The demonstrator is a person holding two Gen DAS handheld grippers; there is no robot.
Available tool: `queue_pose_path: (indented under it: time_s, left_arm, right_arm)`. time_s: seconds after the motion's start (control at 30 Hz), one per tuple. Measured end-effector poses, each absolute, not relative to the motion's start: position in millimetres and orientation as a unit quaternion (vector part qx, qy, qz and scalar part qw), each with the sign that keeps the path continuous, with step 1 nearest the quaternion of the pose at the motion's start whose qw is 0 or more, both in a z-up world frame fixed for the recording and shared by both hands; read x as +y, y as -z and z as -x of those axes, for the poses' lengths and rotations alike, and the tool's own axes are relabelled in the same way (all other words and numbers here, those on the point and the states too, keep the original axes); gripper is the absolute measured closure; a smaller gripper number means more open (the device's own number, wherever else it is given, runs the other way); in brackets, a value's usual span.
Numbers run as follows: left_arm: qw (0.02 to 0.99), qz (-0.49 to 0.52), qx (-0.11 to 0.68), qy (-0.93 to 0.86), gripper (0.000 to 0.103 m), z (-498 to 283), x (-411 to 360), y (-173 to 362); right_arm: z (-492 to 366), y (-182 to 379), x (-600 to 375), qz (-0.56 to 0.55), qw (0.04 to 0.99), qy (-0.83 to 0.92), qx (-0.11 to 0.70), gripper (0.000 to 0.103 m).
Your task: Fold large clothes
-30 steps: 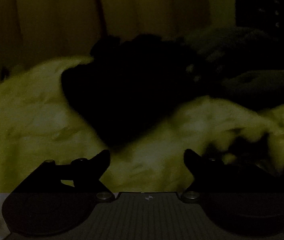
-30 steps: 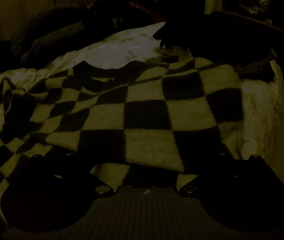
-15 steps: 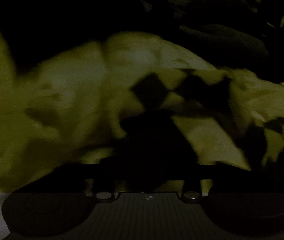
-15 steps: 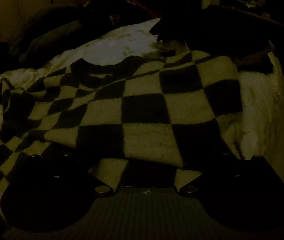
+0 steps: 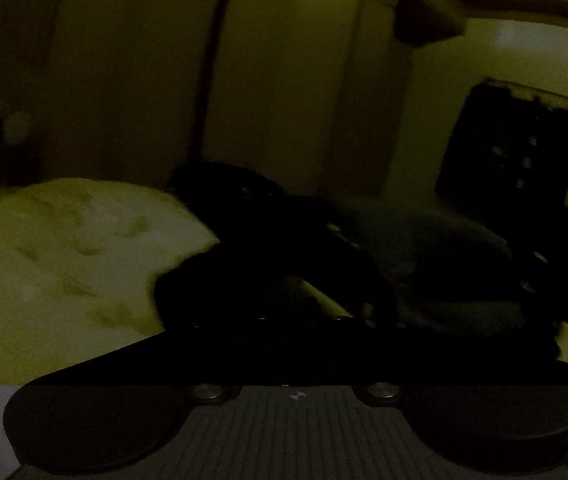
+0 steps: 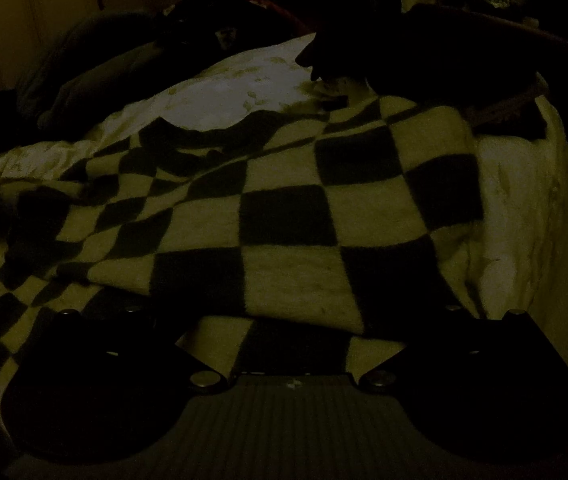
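Observation:
A black-and-pale checkered sweater [image 6: 284,208] lies spread over a pale bed [image 6: 524,220]. Its near edge drapes over my right gripper [image 6: 292,320], whose finger bases stand wide apart while the tips are hidden under the cloth. In the dark left wrist view my left gripper [image 5: 296,320] is shut and lifted above the bed [image 5: 63,260]. A dark bunch with a pale strip of checkered cloth [image 5: 320,300] sits at its closed tips.
Dark clothes are heaped at the bed's far side [image 6: 103,60] [image 5: 444,260]. A dark shape [image 6: 424,48] overhangs the sweater's far right corner. Wardrobe doors [image 5: 123,80] and a dark wall frame [image 5: 516,152] stand behind the bed.
My left gripper dipped onto checkered cloth, closed from wide open, then rose and tipped up toward the wall. The right gripper and the sweater over it have stayed put.

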State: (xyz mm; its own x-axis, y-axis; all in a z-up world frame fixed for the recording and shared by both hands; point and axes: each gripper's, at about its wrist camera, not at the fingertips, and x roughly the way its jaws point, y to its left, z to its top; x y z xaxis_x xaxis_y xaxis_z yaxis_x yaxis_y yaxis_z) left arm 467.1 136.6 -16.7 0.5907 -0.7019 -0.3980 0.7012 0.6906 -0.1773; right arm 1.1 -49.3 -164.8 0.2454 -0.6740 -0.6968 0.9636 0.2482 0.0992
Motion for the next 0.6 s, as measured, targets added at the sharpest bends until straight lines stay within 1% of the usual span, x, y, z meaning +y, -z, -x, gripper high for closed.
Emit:
queue_pose_path:
  time_s: [0.07,0.13,0.27,0.33,0.43,0.47,0.53,0.6]
  left_arm:
    - [0.889,0.004,0.254,0.381,0.060,-483,135,26]
    - [0.889,-0.018,0.285,0.358,0.060,-494,129,48]
    - [0.887,-0.053,0.328,0.322,0.062,-503,121,99]
    - [0.883,-0.058,0.338,0.320,0.063,-500,114,113]
    - [0.879,-0.078,0.320,0.344,0.060,-479,105,104]
    - [0.869,-0.071,0.321,0.370,0.060,-470,104,97]
    - [0.830,-0.036,0.335,0.444,0.060,-447,99,77]
    - [0.787,-0.024,0.339,0.515,0.060,-417,84,59]
  right_arm:
    - [0,164,-49,-0.268,0.742,0.551,0.272,0.001]
    - [0,164,-48,-0.267,0.742,0.551,0.274,0.001]
    - [3,164,-46,-0.266,0.740,0.553,0.275,0.001]
    - [5,163,-44,-0.268,0.738,0.555,0.274,0.001]
    - [9,163,-42,-0.278,0.734,0.558,0.269,0.001]
    - [10,162,-41,-0.282,0.733,0.559,0.265,0.001]
    - [12,162,-41,-0.291,0.732,0.560,0.257,0.001]
    - [13,162,-42,-0.295,0.731,0.560,0.255,0.001]
